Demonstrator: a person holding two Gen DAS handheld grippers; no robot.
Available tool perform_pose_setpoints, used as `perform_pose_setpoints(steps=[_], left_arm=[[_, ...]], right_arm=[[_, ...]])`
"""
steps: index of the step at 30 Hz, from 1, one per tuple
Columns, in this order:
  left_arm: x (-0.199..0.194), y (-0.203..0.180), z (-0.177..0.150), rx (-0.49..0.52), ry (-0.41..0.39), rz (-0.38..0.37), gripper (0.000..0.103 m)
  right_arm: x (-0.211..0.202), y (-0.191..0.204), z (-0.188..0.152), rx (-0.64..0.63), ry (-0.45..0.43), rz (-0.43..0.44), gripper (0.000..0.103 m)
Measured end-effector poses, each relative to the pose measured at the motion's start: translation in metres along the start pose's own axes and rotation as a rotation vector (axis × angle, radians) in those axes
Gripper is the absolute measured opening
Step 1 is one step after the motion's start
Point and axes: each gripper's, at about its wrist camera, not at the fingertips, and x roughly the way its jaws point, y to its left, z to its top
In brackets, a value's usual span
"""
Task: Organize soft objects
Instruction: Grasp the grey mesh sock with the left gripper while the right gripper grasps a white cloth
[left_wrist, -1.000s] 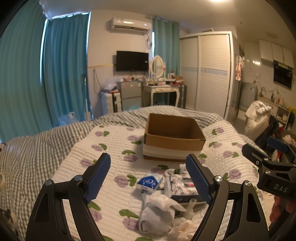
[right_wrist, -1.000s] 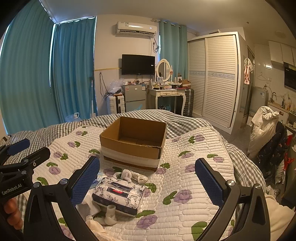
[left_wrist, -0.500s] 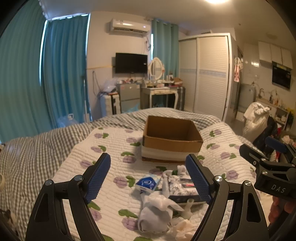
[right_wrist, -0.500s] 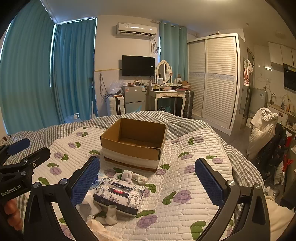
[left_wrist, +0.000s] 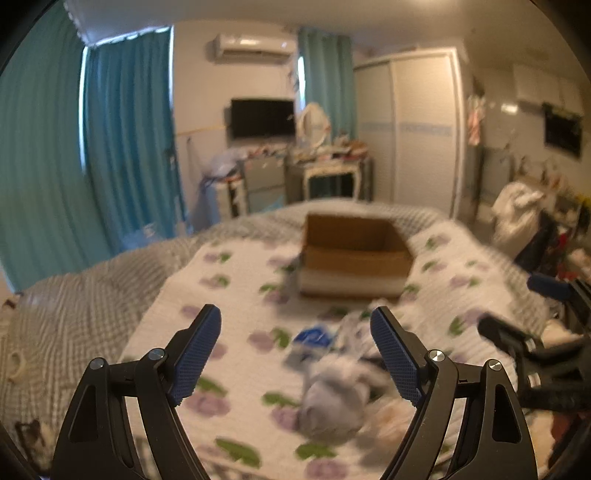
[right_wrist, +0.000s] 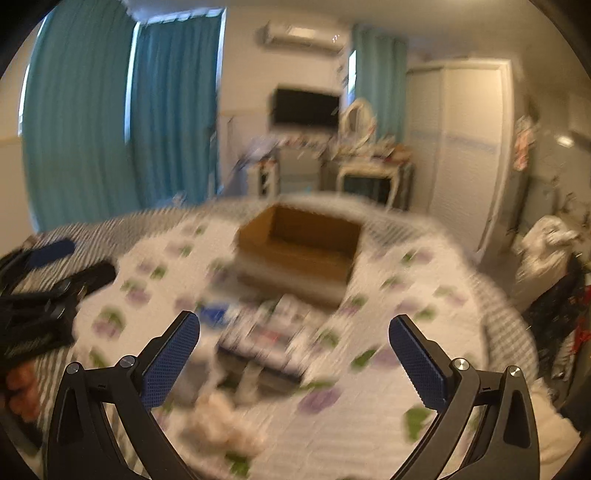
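Both views are blurred by motion. An open cardboard box (left_wrist: 354, 254) stands on the floral quilt (left_wrist: 229, 295); it also shows in the right wrist view (right_wrist: 299, 247). A pile of soft things lies in front of it: a balled white cloth (left_wrist: 332, 402), a blue-and-white packet (left_wrist: 314, 336) and a patterned tissue pack (right_wrist: 266, 339). My left gripper (left_wrist: 295, 339) is open and empty above the pile. My right gripper (right_wrist: 295, 347) is open and empty above the tissue pack.
The bed has a grey checked cover (left_wrist: 74, 306) around the quilt. Teal curtains (left_wrist: 122, 147), a dressing table (left_wrist: 328, 173) and a white wardrobe (left_wrist: 410, 129) stand behind. A chair with clothes (right_wrist: 546, 258) is at the right.
Both grippers have moved: the views swing and blur, the box and pile shift in frame, and the right view has turned so the pile sits between its fingers. Both stay open.
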Motion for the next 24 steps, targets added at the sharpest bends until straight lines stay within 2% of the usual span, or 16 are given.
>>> perform_pose_setpoints(steps=[2,6,8,9,13,14,16,17,18,19,21,24], left_arm=[[0.007,0.004,-0.015,-0.002,0.038,-0.007,0.084],[0.022,0.010,-0.044,-0.006,0.117,-0.004,0.084],[0.026,0.012,-0.052,-0.021,0.152,-0.009,0.084],[0.028,0.013,-0.055,-0.025,0.161,-0.012,0.084],[0.033,0.013,-0.068,-0.020,0.197,-0.032,0.084],[0.034,0.012,-0.070,-0.019,0.205,-0.037,0.084],[0.038,0.013,-0.072,-0.023,0.219,-0.046,0.084],[0.039,0.014,-0.073,-0.025,0.223,-0.048,0.084],[0.040,0.014,-0.073,-0.027,0.226,-0.049,0.084],[0.041,0.015,-0.074,-0.031,0.229,-0.048,0.084],[0.043,0.015,-0.074,-0.033,0.236,-0.056,0.084],[0.050,0.006,-0.075,-0.004,0.259,-0.073,0.084]], right_arm=[[0.016,0.009,-0.021,-0.011,0.083,0.017,0.103],[0.047,0.028,-0.055,-0.017,0.216,0.110,0.095],[0.061,0.036,-0.065,-0.032,0.270,0.123,0.091],[0.066,0.039,-0.068,-0.035,0.289,0.127,0.088],[0.080,0.047,-0.076,-0.038,0.335,0.127,0.085],[0.084,0.048,-0.077,-0.042,0.349,0.126,0.079],[0.087,0.051,-0.078,-0.042,0.378,0.126,0.058],[0.091,0.051,-0.080,-0.040,0.388,0.123,0.040],[0.091,0.050,-0.080,-0.034,0.388,0.121,0.029],[0.090,0.049,-0.078,-0.025,0.379,0.124,0.027],[0.081,0.042,-0.068,-0.010,0.332,0.131,0.017],[0.061,0.027,-0.051,0.012,0.237,0.126,0.015]])
